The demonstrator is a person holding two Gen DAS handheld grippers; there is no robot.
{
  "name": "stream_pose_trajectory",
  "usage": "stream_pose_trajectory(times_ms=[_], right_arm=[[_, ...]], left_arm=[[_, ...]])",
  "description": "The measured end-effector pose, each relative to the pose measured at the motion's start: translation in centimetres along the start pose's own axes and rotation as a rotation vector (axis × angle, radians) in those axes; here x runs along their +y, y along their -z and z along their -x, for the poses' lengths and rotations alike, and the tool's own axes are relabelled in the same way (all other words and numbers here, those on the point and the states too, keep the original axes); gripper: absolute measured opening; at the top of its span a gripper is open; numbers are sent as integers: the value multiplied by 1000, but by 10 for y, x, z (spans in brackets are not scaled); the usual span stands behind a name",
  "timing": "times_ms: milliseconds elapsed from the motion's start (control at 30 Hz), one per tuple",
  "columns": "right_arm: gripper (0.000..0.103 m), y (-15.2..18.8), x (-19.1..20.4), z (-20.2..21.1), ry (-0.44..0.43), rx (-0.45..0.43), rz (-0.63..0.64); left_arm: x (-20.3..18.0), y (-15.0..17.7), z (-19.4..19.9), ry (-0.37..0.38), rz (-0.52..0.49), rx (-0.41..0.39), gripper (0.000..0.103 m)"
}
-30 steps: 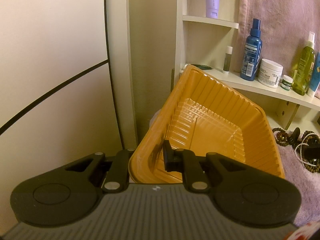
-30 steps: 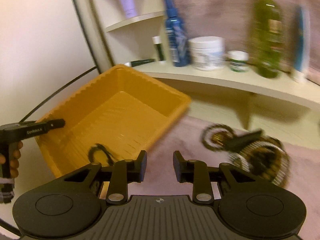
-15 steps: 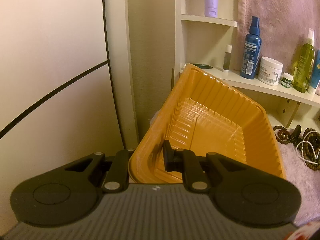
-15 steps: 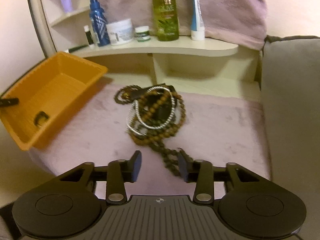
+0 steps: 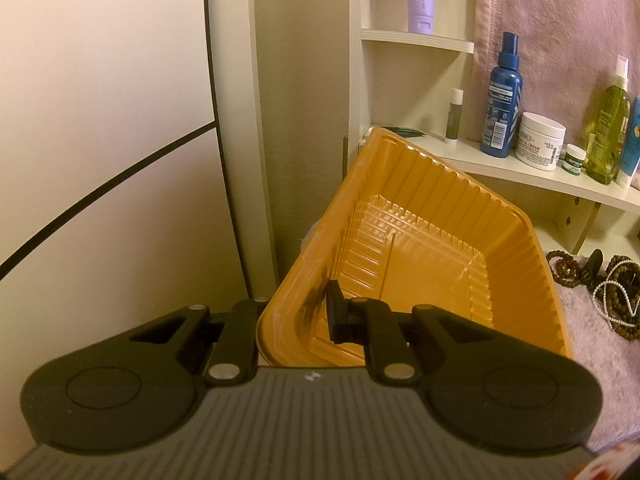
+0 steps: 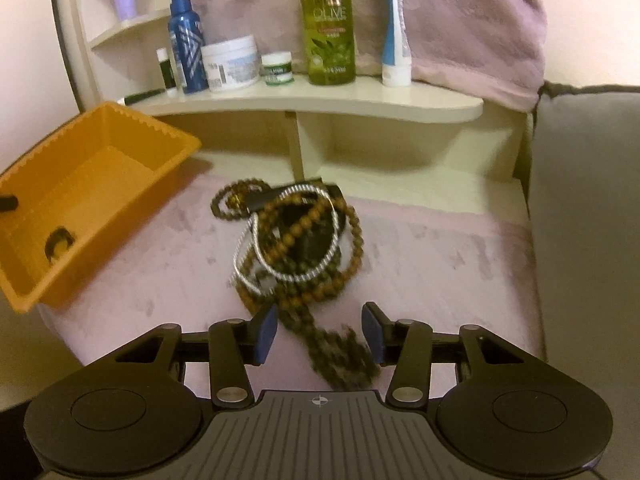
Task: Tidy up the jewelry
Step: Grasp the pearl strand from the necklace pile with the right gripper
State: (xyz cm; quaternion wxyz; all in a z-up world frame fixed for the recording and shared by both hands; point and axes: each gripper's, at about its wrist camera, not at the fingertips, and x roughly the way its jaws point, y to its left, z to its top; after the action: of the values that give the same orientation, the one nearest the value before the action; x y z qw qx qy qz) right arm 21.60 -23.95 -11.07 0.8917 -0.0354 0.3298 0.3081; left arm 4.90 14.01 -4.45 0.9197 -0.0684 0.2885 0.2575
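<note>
My left gripper (image 5: 296, 318) is shut on the near rim of an orange plastic tray (image 5: 420, 240) and holds it tilted; one finger is inside, the other outside. The tray also shows in the right wrist view (image 6: 88, 196), with a small dark ring-shaped piece (image 6: 59, 242) on its floor. A tangled pile of jewelry (image 6: 296, 240), brown bead strands and a white pearl-like strand, lies on the pink cloth. My right gripper (image 6: 319, 332) is open just above the pile's near end, a bead tail (image 6: 340, 360) between its fingers. The pile shows at the right edge of the left wrist view (image 5: 608, 284).
A cream shelf (image 6: 320, 98) behind holds a blue spray bottle (image 6: 186, 40), a white jar (image 6: 230, 62), a green bottle (image 6: 330, 24) and a tube (image 6: 396, 32). A grey cushion (image 6: 588, 200) bounds the right side. A pink towel (image 6: 460, 20) hangs behind.
My right gripper has swung right from the tray to the jewelry pile, come closer to it and opened wider. The left gripper has kept its hold on the tray.
</note>
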Motion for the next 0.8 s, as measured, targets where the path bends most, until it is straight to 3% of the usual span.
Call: stream_pose_trajectory(times_ms=[267, 300, 367, 400, 667, 800], right_arm=[[46, -26, 8, -10, -20, -64, -34], [44, -28, 8, -12, -9, -67, -28], [28, -31, 6, -17, 3, -63, -19], [27, -33, 6, -19, 7, -57, -19], [27, -34, 1, -16, -29, -69, -25], [26, -30, -8, -16, -6, -52, -54]], left_arm=[[0, 0, 0, -1, 0, 0, 14], [0, 0, 0, -1, 1, 0, 14], [0, 0, 0, -2, 0, -1, 14], [0, 0, 0, -2, 0, 0, 14], [0, -1, 1, 0, 2, -1, 14], [-1, -1, 0, -4, 8, 2, 14]])
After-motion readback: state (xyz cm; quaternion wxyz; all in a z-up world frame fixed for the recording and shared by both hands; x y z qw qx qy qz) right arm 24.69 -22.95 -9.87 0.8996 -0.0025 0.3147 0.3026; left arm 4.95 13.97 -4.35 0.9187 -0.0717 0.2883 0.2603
